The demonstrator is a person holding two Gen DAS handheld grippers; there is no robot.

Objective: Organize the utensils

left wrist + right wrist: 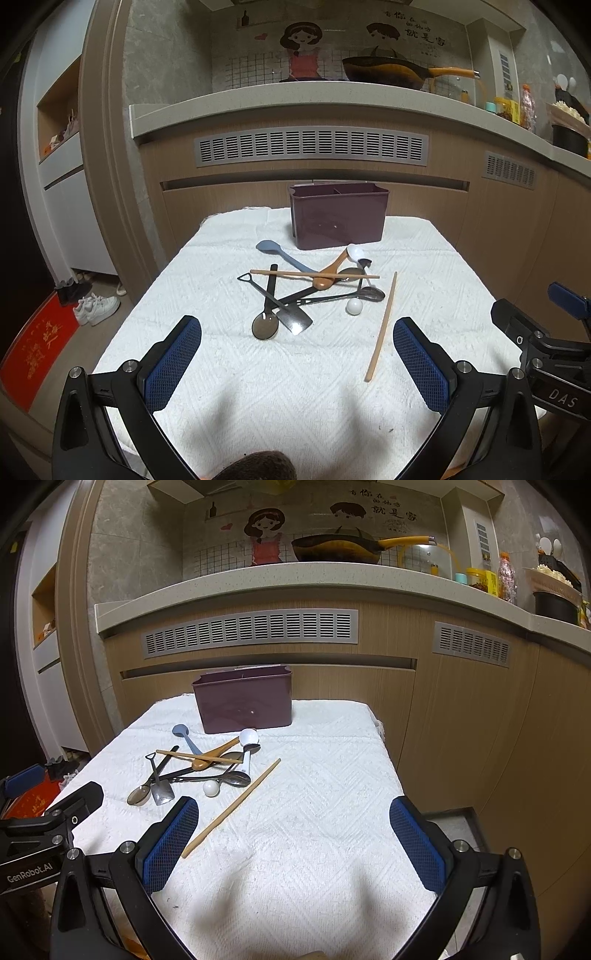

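Both my jaws gape, nothing picked yet; next, the loose chopstick [232, 808] at eleven o'clock goes to the bin [243, 705].

Both wrist views face forward over table [229, 369] (shared), side by side.

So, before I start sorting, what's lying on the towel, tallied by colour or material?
Wooden chopsticks: 2
Wooden spoon: 1
Blue spoon: 1
White spoons: 2
Dark or metal pieces: at least 4, too tangled to separate for sure
Total: at least 10
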